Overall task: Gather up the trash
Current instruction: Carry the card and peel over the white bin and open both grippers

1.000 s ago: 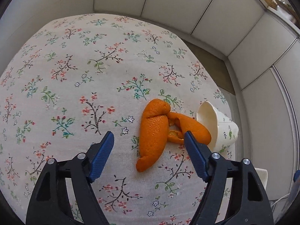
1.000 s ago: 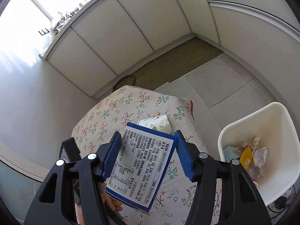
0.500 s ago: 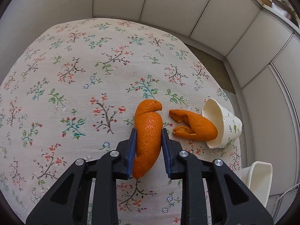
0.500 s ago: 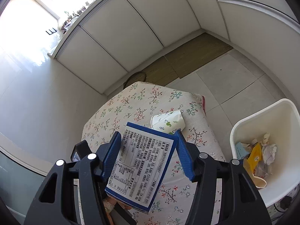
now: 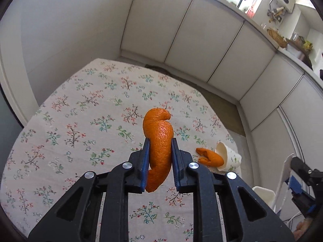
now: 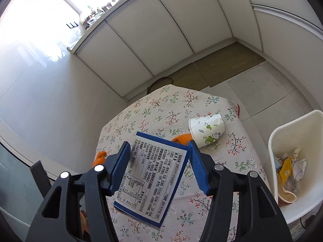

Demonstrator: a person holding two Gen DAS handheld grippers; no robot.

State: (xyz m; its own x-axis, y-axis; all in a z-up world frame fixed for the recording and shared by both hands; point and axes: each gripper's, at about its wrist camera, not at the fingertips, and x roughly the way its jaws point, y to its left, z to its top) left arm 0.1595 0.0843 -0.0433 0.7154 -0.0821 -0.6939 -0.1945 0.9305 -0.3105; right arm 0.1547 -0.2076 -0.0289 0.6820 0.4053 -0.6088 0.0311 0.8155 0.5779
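Observation:
My left gripper (image 5: 160, 147) is shut on a long orange peel (image 5: 159, 141) and holds it above the floral tablecloth (image 5: 80, 121). A second peel piece (image 5: 211, 157) lies on the cloth against a tipped paper cup (image 5: 229, 157). My right gripper (image 6: 159, 151) is shut on a blue-edged printed packet (image 6: 155, 177), held above the table. The paper cup (image 6: 207, 130) and the second peel (image 6: 181, 137) show past it. The white trash bin (image 6: 286, 213), holding several bits of trash, stands on the floor at the right.
White cabinets (image 5: 201, 40) run behind the table. A brown mat (image 6: 222, 64) lies on the tiled floor. The bin's rim (image 5: 264, 191) and the right gripper (image 5: 302, 181) show at the right of the left wrist view.
My left gripper closed on the long orange peel and lifted it off the cloth. My right gripper kept hold of the packet and shifted slightly.

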